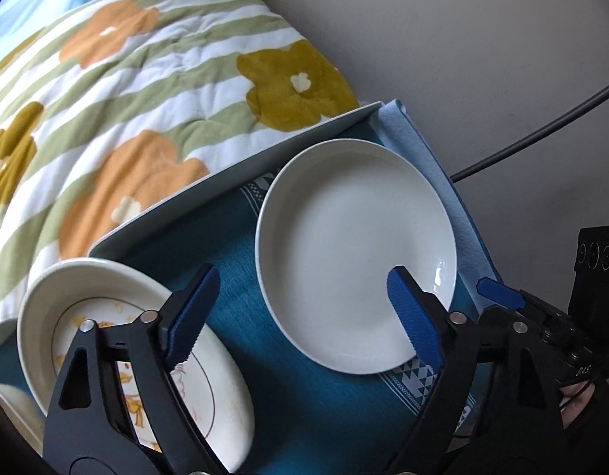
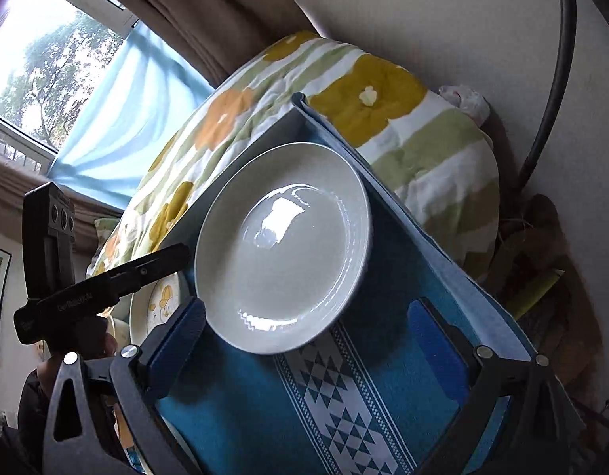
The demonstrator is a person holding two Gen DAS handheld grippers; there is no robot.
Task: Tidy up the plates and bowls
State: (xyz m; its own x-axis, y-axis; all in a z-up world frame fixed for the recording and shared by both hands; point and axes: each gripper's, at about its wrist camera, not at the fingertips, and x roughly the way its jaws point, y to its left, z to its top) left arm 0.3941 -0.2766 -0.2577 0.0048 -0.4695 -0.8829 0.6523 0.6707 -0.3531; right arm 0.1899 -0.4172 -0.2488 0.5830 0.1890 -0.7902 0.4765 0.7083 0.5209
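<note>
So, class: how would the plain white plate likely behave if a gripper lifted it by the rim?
The white plate looks glazed, with bright glare, so probably slippery. It seems rigid ceramic, likely breakable if dropped. Its shallow, wide shape may tilt in a rim grip.

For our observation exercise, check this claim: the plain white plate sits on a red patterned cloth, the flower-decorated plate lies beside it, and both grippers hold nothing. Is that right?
Not quite: the cloth is blue, not red, as the left wrist view shows. The plain white plate does sit on it, the flower-decorated plate beside it, and the left gripper and right gripper hold nothing.
</note>
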